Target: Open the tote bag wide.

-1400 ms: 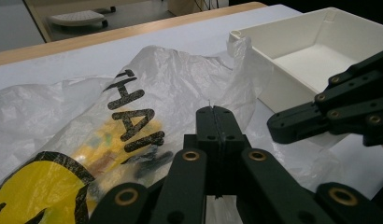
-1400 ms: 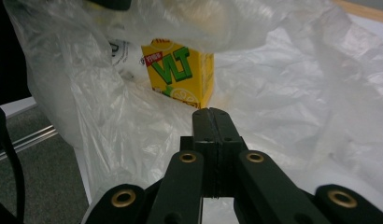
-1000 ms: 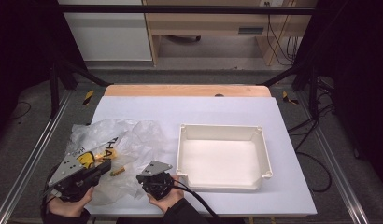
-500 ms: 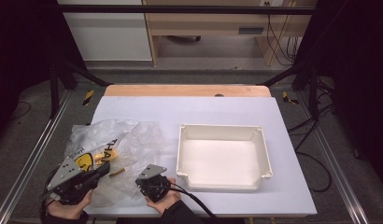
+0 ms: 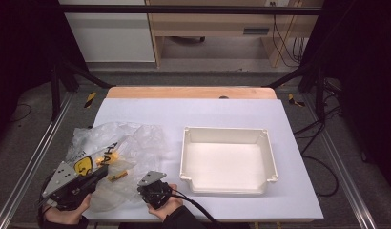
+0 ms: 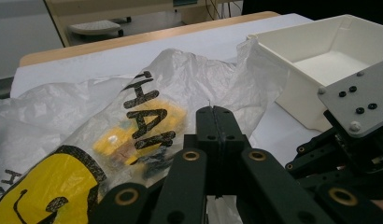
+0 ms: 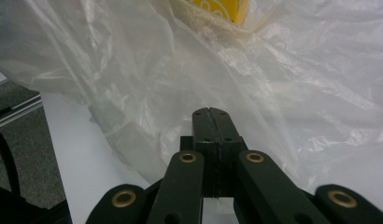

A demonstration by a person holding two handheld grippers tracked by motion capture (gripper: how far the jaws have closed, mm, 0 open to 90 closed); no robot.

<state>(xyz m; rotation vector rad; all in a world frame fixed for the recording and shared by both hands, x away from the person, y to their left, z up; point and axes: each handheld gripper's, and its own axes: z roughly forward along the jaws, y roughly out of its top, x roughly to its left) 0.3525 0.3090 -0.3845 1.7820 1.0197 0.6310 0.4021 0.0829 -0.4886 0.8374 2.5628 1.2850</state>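
A crumpled, see-through white plastic bag point(image 6: 133, 107) carries bold black capital letters, of which "HA" followed by part of an "N" can be read in the left gripper view; the rest of the word is lost in the folds. Beside the lettering on the same bag is a printed yellow smiley face point(image 6: 45, 191) with a black outline. In the high view the letters read "THA".
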